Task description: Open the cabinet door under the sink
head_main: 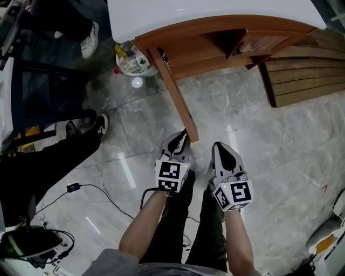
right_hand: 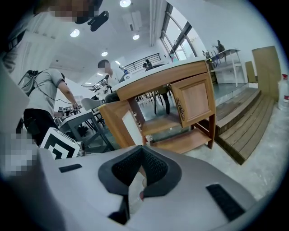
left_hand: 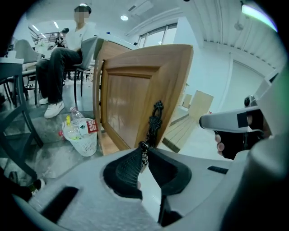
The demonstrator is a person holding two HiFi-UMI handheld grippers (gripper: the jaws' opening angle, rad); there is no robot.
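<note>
Looking steeply down on a grey marble floor [head_main: 259, 140] that fills most of the head view. Finds a wooden cabinet [head_main: 205, 38] along the far side, under a white counter [head_main: 188, 11], with bare shelves showing in its left half. Shows slatted wooden steps [head_main: 302, 75] just right of the cabinet.

Has the left cabinet door [head_main: 175, 91] swung wide out toward the near side, hinged at the cabinet's left front corner, with its free edge reaching the left hand-held gripper [head_main: 183, 135]. Shows the right door [right_hand: 196, 101] over the cabinet's right half; cannot tell whether it is fully shut.

Catches a seated person [left_hand: 58, 58] on a chair at the far left of the left gripper view, well apart from the cabinet. Places a white mesh basket [head_main: 135, 64] holding bottles on the floor just left of the cabinet.

Pinches, with the left hand-held gripper, the lower end of the dark ornate handle [left_hand: 156, 118] on the open door's front face, with both pads pressed onto the metal. Holds the right hand-held gripper [head_main: 216, 145] just right of the left one, clear of the door, with its jaws pressed together on nothing.

Leaves a thin black cable [head_main: 91, 188] trailing across the floor at the near left.
</note>
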